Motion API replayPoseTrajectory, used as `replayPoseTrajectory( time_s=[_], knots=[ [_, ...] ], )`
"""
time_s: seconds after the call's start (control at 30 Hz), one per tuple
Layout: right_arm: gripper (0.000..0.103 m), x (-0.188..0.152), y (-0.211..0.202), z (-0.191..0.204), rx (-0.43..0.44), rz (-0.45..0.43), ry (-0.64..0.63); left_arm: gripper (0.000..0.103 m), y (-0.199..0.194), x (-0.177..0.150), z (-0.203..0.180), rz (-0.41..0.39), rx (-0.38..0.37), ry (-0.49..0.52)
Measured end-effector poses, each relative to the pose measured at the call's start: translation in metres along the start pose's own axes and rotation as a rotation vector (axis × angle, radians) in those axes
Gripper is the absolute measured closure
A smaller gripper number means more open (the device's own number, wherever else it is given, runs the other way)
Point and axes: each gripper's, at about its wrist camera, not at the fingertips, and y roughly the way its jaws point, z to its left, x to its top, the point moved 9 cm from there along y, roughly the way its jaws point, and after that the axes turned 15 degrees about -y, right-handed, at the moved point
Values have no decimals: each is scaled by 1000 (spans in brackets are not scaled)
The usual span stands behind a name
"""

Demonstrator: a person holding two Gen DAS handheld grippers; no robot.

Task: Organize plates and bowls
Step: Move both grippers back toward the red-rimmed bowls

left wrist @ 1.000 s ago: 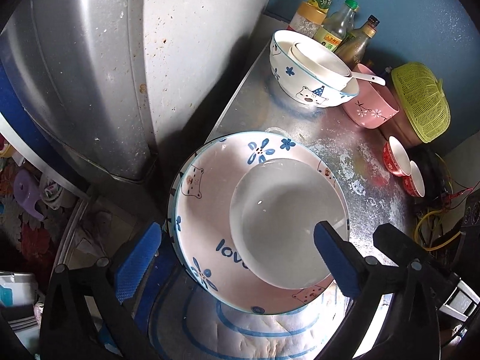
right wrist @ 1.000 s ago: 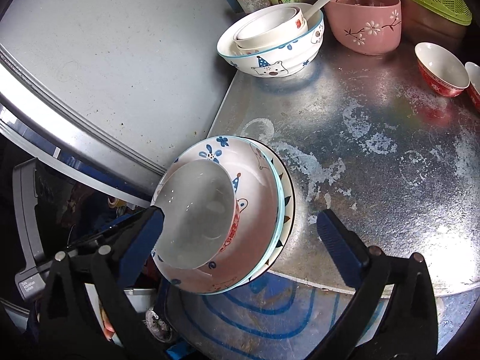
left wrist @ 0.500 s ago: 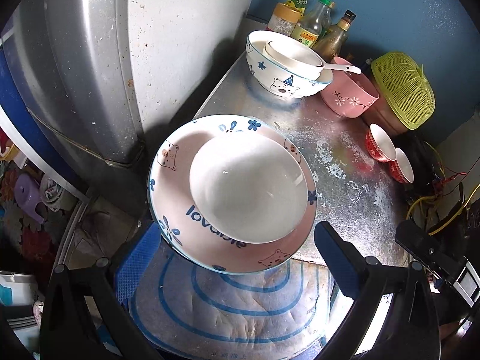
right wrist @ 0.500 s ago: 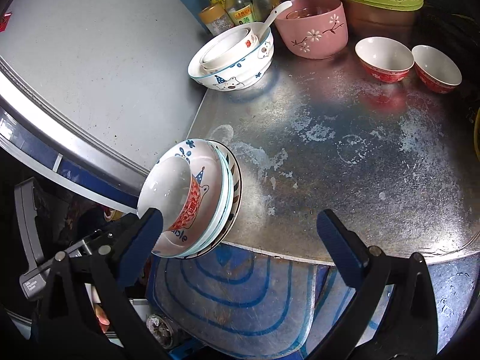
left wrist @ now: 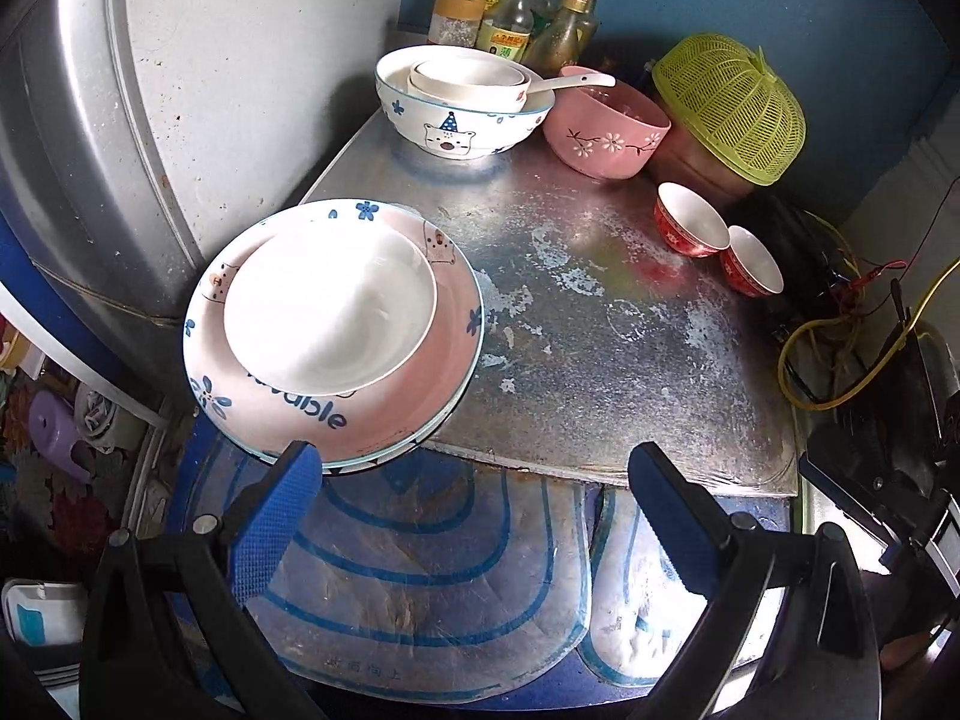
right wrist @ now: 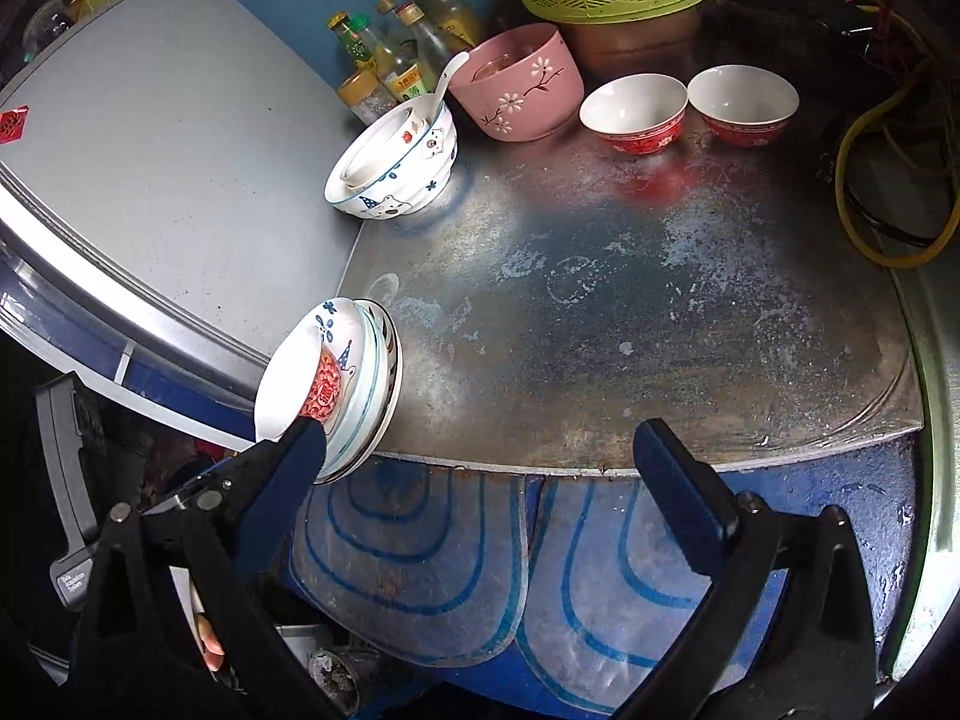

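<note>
A stack sits on the near left corner of the metal table (left wrist: 600, 360), overhanging its edge: a white bowl (left wrist: 330, 306) inside a pink bear-print bowl (left wrist: 384, 420) on a plate. In the right wrist view the stack (right wrist: 354, 384) shows side-on, with the inner bowl's red outside visible. My left gripper (left wrist: 474, 516) is open just short of the stack, its left fingertip (left wrist: 294, 468) under the rim. My right gripper (right wrist: 480, 480) is open too, its left fingertip (right wrist: 300, 444) overlapping the stack's lower edge. Neither holds anything.
At the back stand a bear bowl (left wrist: 462, 126) holding a small bowl and spoon, a pink flowered bowl (left wrist: 606, 138), two red bowls (left wrist: 690, 222), a green mesh cover (left wrist: 732, 102) and bottles (left wrist: 522, 12). A fridge (left wrist: 120, 120) flanks the left; yellow cable (left wrist: 840, 360) lies right.
Both grippers have drawn back from the stack, which now looks smaller and farther off. More of the table and the blue-lined mat below shows. The jaws stayed open.
</note>
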Motion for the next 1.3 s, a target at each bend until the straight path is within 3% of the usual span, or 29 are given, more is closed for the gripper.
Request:
replayPoseTrajectory(
  time_s=[0.33,0.57,0.93,1.3],
  knots=[
    [0,-12,-40,-47,-20,-56,66,1,7,-28,-60,27,-19,105],
    [0,-11,-45,-78,-43,-73,121,1,30,-28,-93,66,-40,162],
    [0,20,-22,-120,-91,-64,196,1,100,14,-149,161,-123,197],
    [2,83,22,-151,-107,-89,226,1,176,91,-197,209,-176,134]
  ],
)
